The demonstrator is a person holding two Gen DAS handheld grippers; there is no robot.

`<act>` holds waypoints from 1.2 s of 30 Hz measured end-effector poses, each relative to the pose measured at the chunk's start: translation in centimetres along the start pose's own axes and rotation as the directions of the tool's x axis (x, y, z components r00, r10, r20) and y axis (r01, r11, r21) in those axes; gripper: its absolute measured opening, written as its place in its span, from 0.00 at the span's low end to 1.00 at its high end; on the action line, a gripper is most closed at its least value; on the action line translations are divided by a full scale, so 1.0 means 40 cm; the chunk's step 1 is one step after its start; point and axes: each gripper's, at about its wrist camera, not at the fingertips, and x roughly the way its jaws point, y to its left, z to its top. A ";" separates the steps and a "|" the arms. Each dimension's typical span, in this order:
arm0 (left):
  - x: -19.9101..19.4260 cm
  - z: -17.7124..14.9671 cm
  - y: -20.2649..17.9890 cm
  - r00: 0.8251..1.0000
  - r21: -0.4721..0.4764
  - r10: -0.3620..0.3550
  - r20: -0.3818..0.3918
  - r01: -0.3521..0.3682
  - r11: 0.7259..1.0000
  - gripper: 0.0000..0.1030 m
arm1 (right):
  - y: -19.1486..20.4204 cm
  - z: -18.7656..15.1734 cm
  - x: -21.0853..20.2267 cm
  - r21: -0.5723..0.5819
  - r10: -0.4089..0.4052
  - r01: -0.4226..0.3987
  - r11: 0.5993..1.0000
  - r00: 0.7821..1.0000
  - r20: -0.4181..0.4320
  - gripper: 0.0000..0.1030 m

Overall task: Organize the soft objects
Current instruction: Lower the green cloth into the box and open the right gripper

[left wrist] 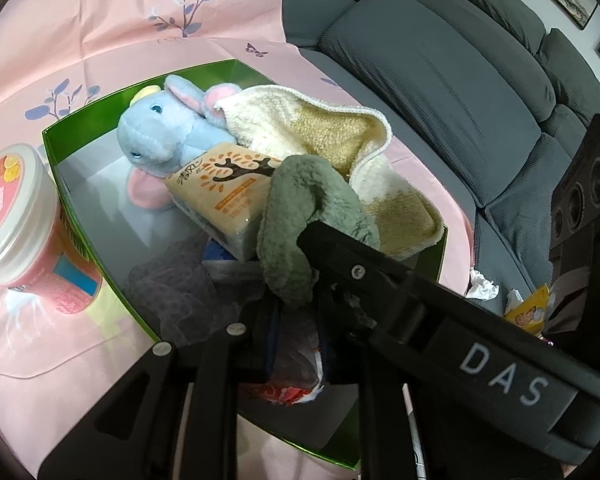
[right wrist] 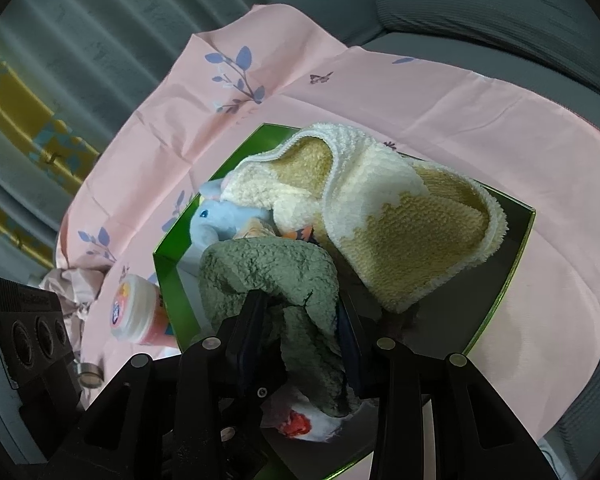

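Note:
A green box (left wrist: 50,144) sits on the pink floral cloth (left wrist: 100,20). In it lie a blue plush elephant (left wrist: 160,128), an orange tissue pack (left wrist: 228,188), a cream-and-yellow towel (left wrist: 320,128) draped over the far rim, and a grey-green fuzzy cloth (left wrist: 300,216). My right gripper (right wrist: 304,316) is shut on the green cloth (right wrist: 268,272) above the box (right wrist: 516,256); its arm crosses the left wrist view. My left gripper (left wrist: 296,320) hovers over the box's near end; its jaws are hidden behind the cloth and the other arm. The towel (right wrist: 400,220) and elephant (right wrist: 220,220) also show in the right wrist view.
A pink lidded tub (left wrist: 20,216) stands left of the box, also in the right wrist view (right wrist: 140,308). A grey sofa (left wrist: 440,80) runs behind. A black speaker box (left wrist: 580,192) and crumpled litter (left wrist: 484,284) lie at right. A plastic bag (left wrist: 292,364) lies in the box's near end.

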 end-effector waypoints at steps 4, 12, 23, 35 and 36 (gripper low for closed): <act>0.006 0.000 -0.008 1.000 0.012 0.021 0.000 -0.021 1.000 0.16 | -0.009 0.000 0.004 0.013 -0.019 0.019 1.000 1.000 -0.011 0.38; 0.005 -0.002 -0.007 1.000 0.004 0.019 0.000 -0.019 1.000 0.17 | -0.019 0.000 -0.002 0.016 -0.004 0.005 1.000 1.000 -0.008 0.38; 0.003 -0.006 -0.016 0.999 0.007 0.040 0.001 -0.040 0.999 0.23 | -0.021 0.001 -0.003 0.025 -0.006 0.006 1.000 1.000 -0.008 0.38; -0.021 -0.011 -0.029 0.997 0.019 0.080 0.008 -0.081 0.997 0.38 | -0.025 0.001 -0.018 0.033 0.030 -0.030 0.999 1.000 -0.002 0.40; -0.026 -0.012 -0.031 0.997 0.022 0.083 0.011 -0.083 0.996 0.41 | -0.024 0.000 -0.023 0.032 0.032 -0.032 0.999 0.999 0.004 0.41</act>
